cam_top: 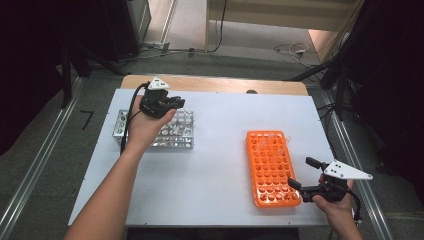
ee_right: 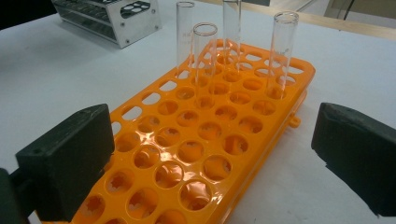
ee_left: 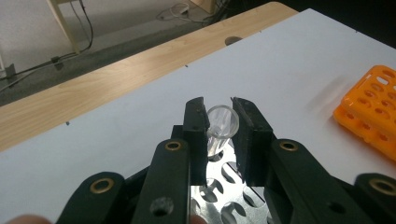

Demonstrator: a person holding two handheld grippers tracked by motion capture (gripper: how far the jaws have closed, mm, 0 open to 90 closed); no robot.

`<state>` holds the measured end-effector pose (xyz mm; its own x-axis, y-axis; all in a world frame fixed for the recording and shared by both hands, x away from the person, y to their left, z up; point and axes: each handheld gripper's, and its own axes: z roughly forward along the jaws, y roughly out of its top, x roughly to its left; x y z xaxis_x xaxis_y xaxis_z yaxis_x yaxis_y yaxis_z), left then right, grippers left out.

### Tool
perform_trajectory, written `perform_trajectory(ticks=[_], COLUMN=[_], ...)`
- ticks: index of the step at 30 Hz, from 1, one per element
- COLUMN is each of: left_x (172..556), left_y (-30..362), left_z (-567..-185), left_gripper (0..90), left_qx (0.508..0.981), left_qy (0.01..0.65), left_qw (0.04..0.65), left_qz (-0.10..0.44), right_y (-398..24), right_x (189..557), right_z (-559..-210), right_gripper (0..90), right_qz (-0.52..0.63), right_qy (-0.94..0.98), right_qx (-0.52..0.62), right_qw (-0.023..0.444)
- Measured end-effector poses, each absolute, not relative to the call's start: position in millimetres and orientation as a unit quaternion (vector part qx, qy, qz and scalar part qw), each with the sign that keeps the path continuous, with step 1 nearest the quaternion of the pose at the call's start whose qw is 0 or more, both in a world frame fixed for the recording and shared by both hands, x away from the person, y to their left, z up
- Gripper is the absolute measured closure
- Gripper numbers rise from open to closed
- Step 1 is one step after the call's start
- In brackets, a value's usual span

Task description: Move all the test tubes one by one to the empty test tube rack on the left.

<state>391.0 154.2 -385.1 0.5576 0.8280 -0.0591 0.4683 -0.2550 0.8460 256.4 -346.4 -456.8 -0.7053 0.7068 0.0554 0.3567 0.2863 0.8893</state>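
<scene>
Glass test tube (ee_left: 221, 126): clamped between the two black jaws of the left gripper (cam_top: 172, 103), which stand closed on its sides, as the left gripper view shows. The tube is clear, its rounded end toward the camera, and it hangs directly over the holes of the metal rack (ee_left: 224, 193) beneath the jaws. Whether its lower end has entered a hole cannot be told.

In the high view, the left hand (cam_top: 145, 125) holds this gripper above the metal rack (cam_top: 172, 135), which sits on the left part of the white table (cam_top: 215, 125) (a silver frame with rows of round holes).

Further right, the orange rack (cam_top: 272, 170) lies flat on the table, well apart from the metal one. The right gripper view shows four more clear tubes (ee_right: 203, 56) standing upright in the far rows of the orange rack (ee_right: 196, 140); the near rows are unoccupied.

At the right, the right gripper (cam_top: 302, 174) is held by the right hand (cam_top: 336, 202) just beside the near right corner of the orange rack. Its jaws stand wide apart, nothing between the pads, with the rack's near end lying in the gap ahead of them.
</scene>
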Motion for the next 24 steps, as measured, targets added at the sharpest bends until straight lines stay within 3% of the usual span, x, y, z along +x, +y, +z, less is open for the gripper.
perform_trajectory(ticks=[24], left_x=[406.4], left_y=[135.6], left_z=[-395.5], left_gripper=[76.3], left_qx=[0.792], left_qy=[0.425], left_qw=[0.389], left_qz=[0.203], right_y=[-346.0], right_x=[257.0], right_z=[-456.9], right_gripper=[0.0], right_qz=[0.490], right_qy=[0.783], right_qx=[0.340], right_qw=[0.177])
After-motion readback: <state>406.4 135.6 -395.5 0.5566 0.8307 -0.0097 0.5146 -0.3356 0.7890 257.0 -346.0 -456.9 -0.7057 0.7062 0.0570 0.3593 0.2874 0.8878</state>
